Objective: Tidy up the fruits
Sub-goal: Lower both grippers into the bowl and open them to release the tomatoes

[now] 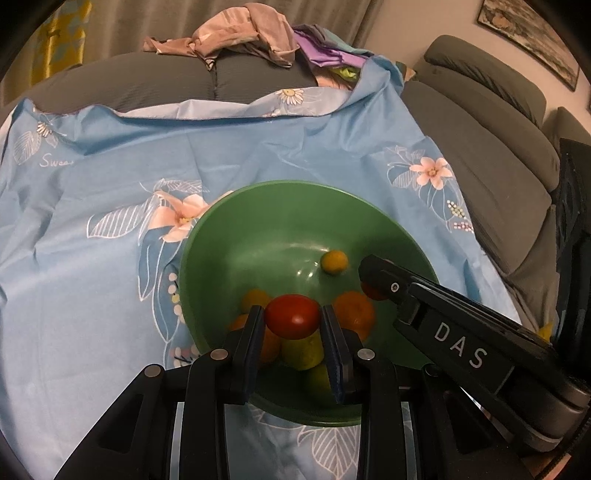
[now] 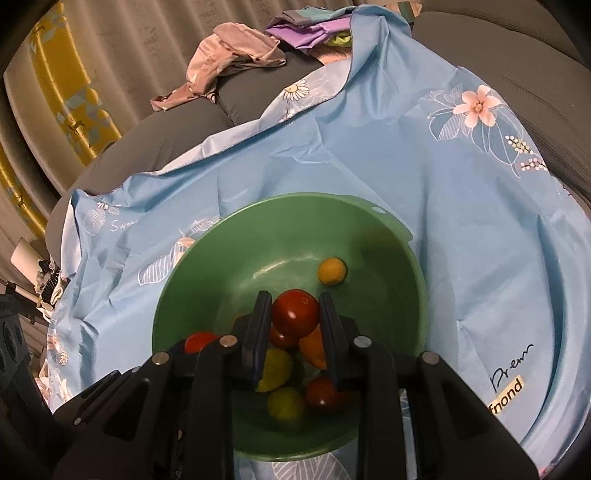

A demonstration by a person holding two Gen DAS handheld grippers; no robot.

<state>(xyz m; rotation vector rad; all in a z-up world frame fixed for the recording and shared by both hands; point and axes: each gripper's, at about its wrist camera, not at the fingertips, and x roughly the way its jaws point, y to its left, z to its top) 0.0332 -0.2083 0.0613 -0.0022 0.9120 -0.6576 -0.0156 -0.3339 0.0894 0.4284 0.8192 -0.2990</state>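
A green bowl [image 1: 258,229] sits on a blue floral cloth and holds several fruits: oranges [image 1: 356,310], yellow-green ones [image 1: 303,350] and a small yellow one [image 1: 334,261]. My left gripper [image 1: 291,317] is shut on a red tomato [image 1: 292,315] and holds it over the bowl. My right gripper [image 2: 294,312] is shut on another red tomato [image 2: 295,313] over the same bowl [image 2: 221,266]; its finger shows in the left wrist view [image 1: 380,277]. More red [image 2: 323,393] and yellow-green [image 2: 284,402] fruits lie below it.
The blue floral cloth [image 1: 92,277] covers a grey sofa [image 1: 480,166]. A pile of pink and purple clothes [image 1: 251,33] lies on the sofa back. Curtains hang behind. A framed picture [image 1: 532,40] is on the wall at right.
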